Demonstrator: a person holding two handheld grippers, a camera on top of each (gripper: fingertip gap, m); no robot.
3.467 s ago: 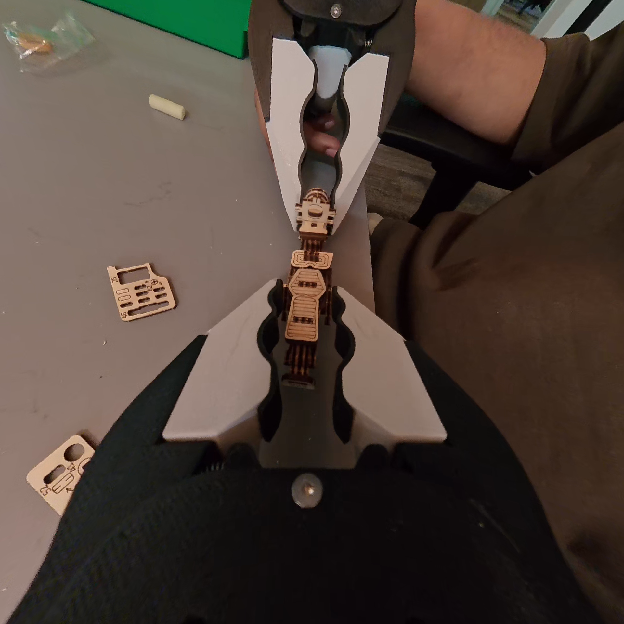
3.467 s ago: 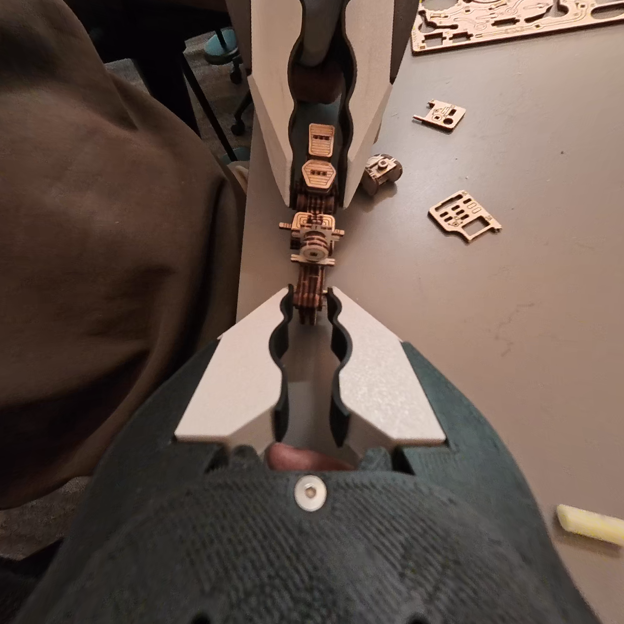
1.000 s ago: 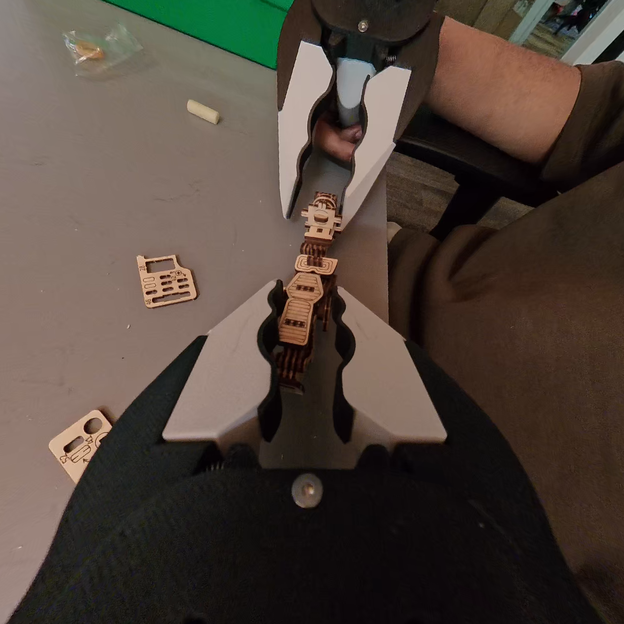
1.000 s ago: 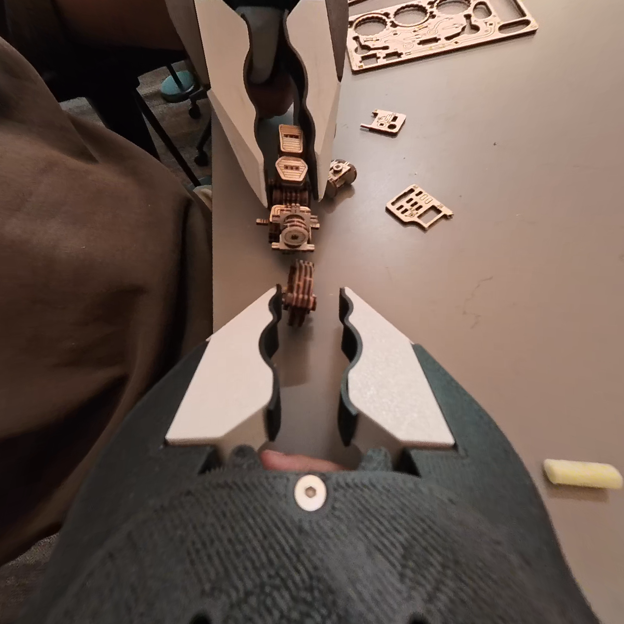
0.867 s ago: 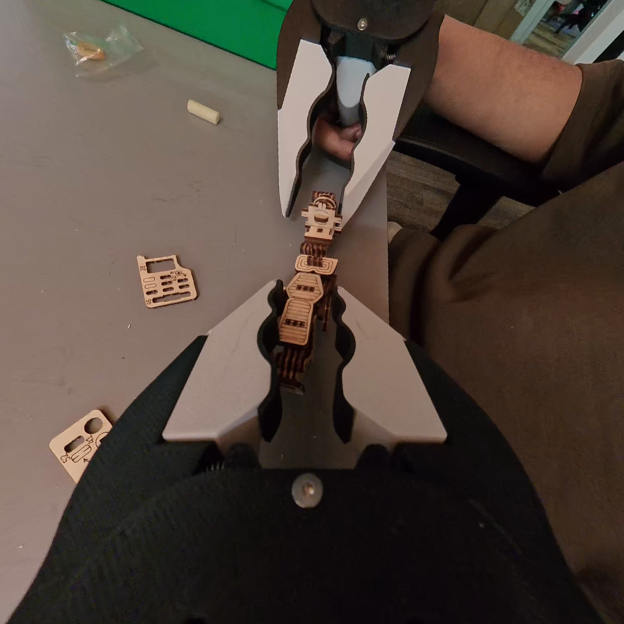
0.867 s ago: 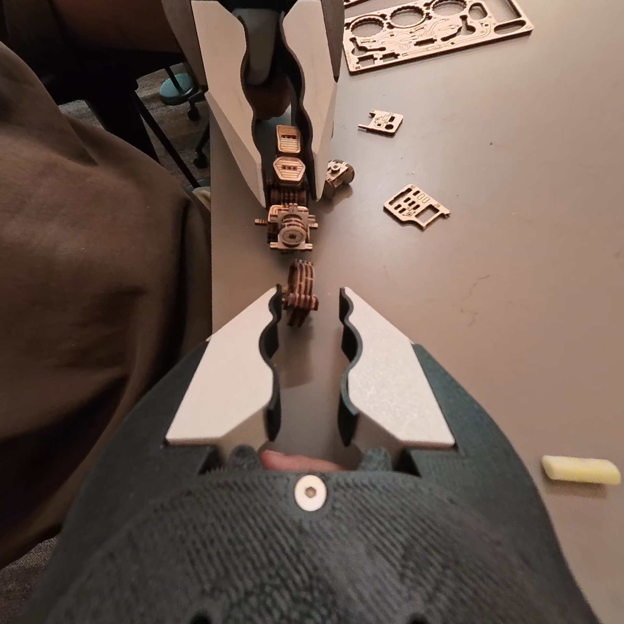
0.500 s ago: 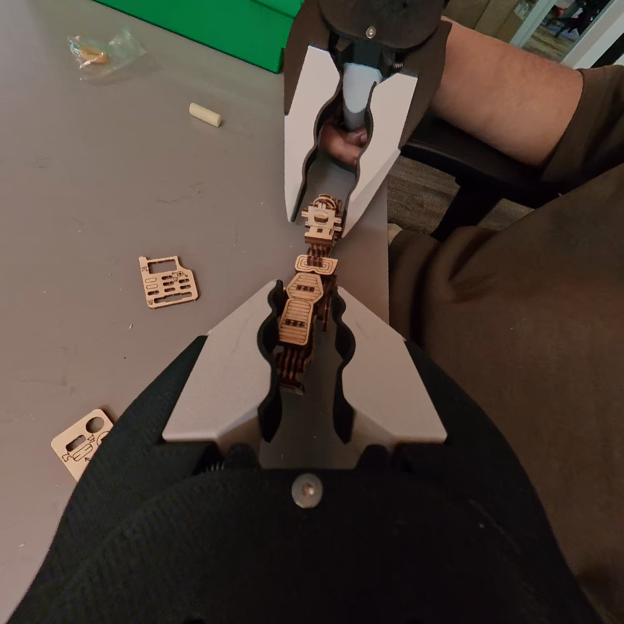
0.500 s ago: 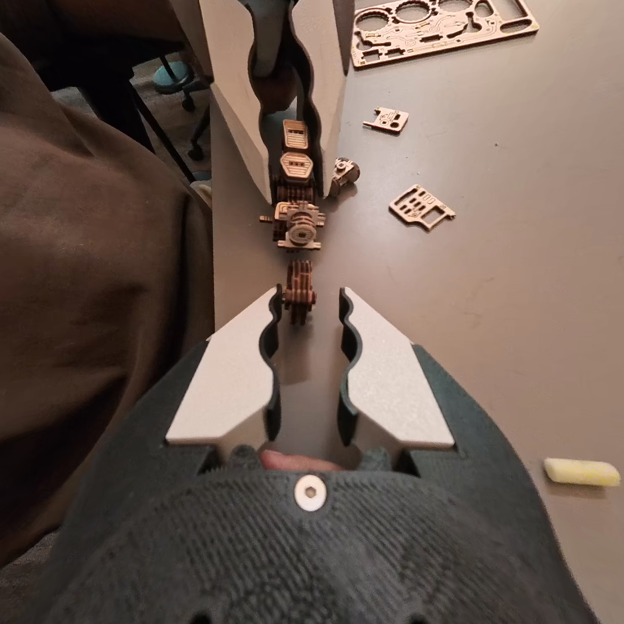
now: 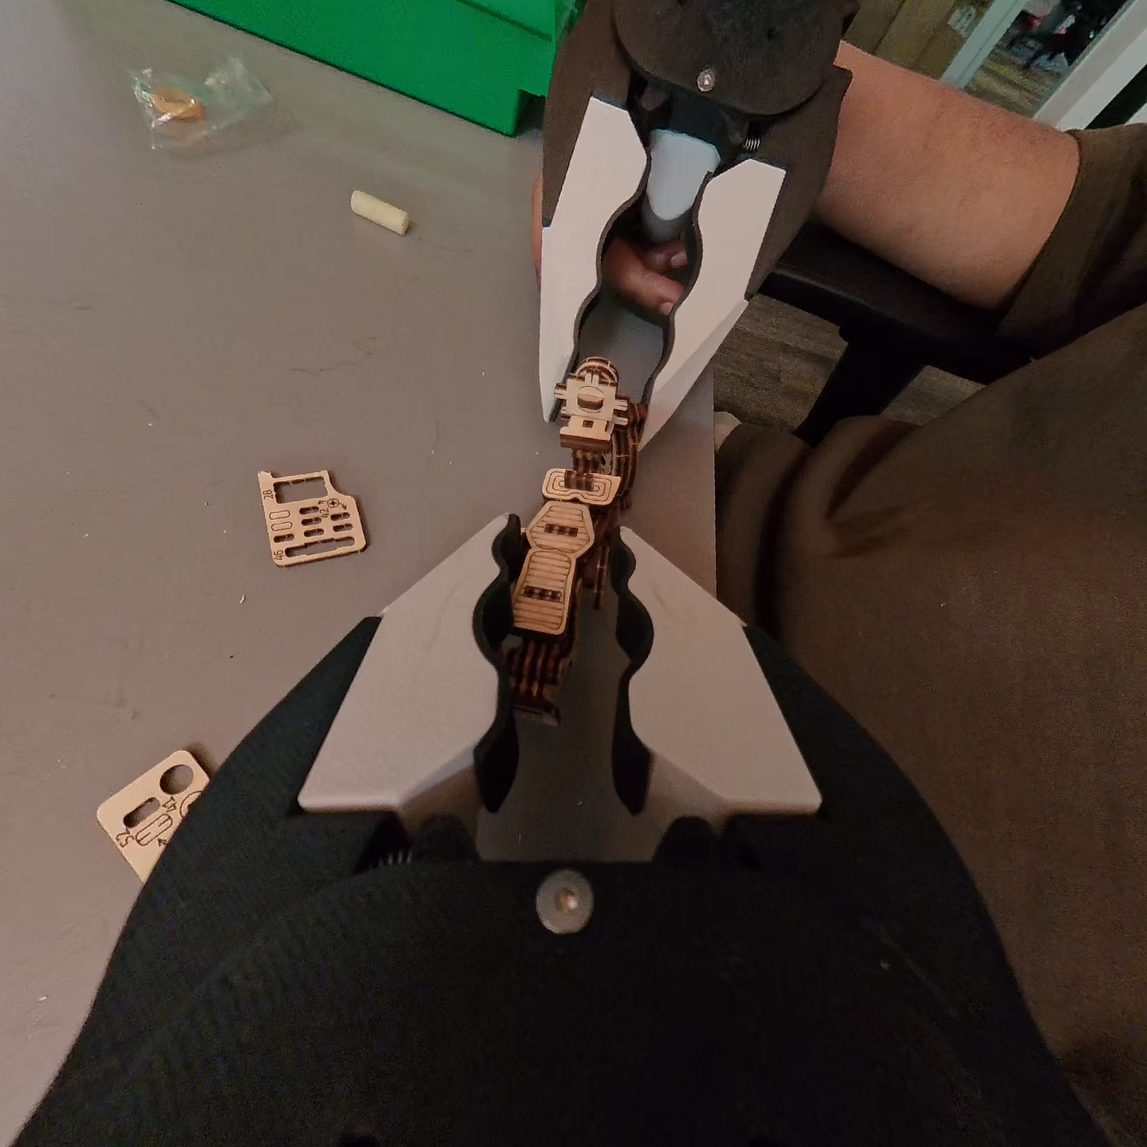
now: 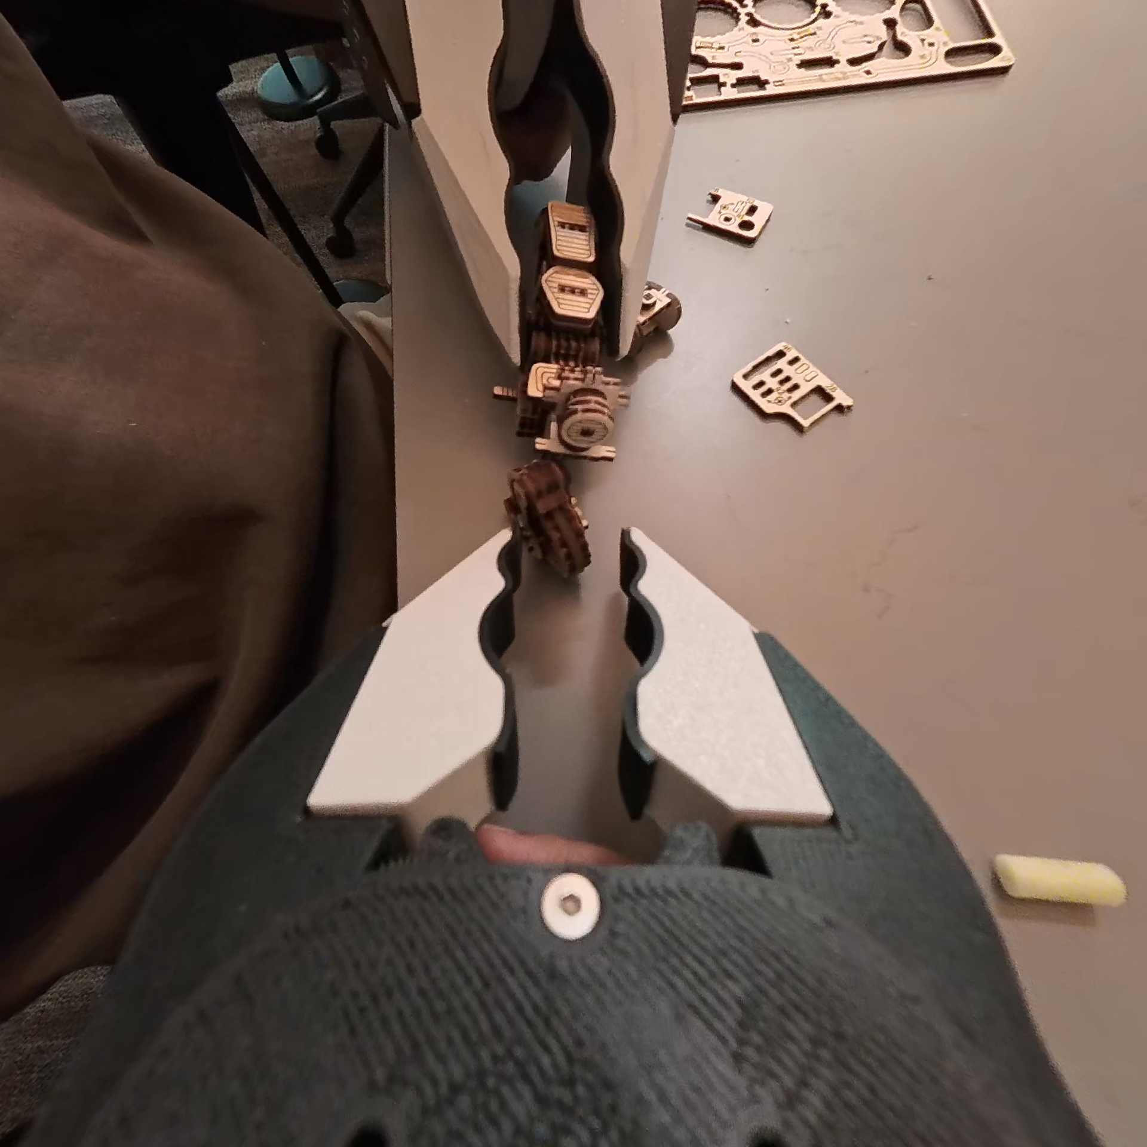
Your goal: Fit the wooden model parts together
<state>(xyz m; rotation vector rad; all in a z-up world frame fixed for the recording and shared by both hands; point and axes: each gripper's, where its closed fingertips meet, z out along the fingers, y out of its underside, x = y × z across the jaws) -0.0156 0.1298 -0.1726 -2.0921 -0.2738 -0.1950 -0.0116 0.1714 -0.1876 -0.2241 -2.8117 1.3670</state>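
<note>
Left gripper [image 9: 562, 546] clamped on the rear body of the wooden motorcycle model [image 9: 552, 583]; the wavy pads bear on its layered flanks, seat plates facing up. Model sits at the near edge of the grey table [image 9: 155, 385], just beside the person's brown-clad lap.

Right gripper [image 10: 568, 540] with jaws apart, gripping nothing. Front wheel [image 10: 549, 518] stands just ahead of its left fingertip, tilted; contact with the pad cannot be told.

Progress, as judged: main body looks largely built — seat, tank plate, handlebar and headlamp block [image 10: 574, 413] all in place. Front wheel appears joined under the headlamp, though the seating is not clear from either view.

Still loose on the table: slotted flat part [image 9: 313, 518], a second flat part [image 10: 732, 217], a small wheel-like subassembly [image 10: 658, 310] beside the left gripper, and a punched sheet [image 10: 838, 56] at the far side. So some fitting seems to remain.

Also present: pale foam stub [image 10: 1058, 887], plastic bag [image 9: 186, 105], green box [image 9: 397, 43].
</note>
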